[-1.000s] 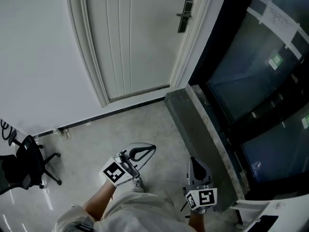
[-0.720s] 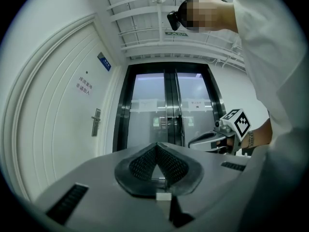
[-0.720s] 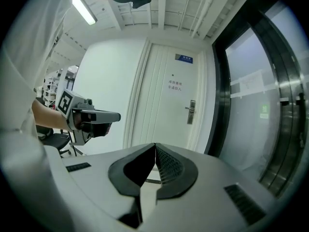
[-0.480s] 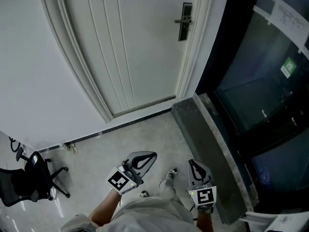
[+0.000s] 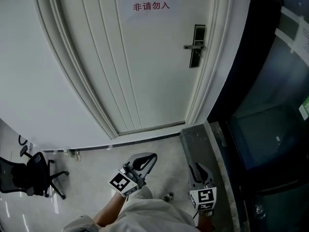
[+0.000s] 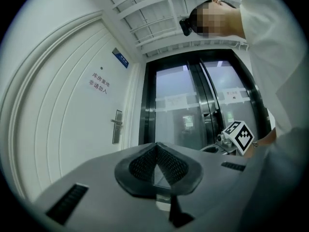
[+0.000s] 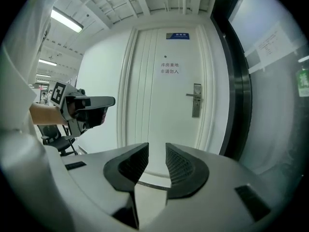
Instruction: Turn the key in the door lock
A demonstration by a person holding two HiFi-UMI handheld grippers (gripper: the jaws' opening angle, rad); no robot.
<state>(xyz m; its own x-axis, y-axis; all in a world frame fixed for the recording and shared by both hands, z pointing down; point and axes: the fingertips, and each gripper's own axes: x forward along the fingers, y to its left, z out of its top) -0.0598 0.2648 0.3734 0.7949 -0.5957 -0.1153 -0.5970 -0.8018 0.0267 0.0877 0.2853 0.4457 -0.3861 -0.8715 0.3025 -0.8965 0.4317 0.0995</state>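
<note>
White door (image 5: pixel 145 57) fills the background, its lock (image 5: pixel 197 52) at 1 o'clock and well apart from the low-carried left hand-held gripper (image 5: pixel 152 157), closed and empty, and the right hand-held gripper (image 5: pixel 194 166), whose empty jaws are opening, likely readying for a key I cannot make out.

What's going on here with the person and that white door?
A person holding a gripper in each hand faces a closed white door, both tools well short of its lock plate. The left gripper has its jaws together and empty; the right gripper is opening its jaws with nothing between them. No key is visible.
</note>
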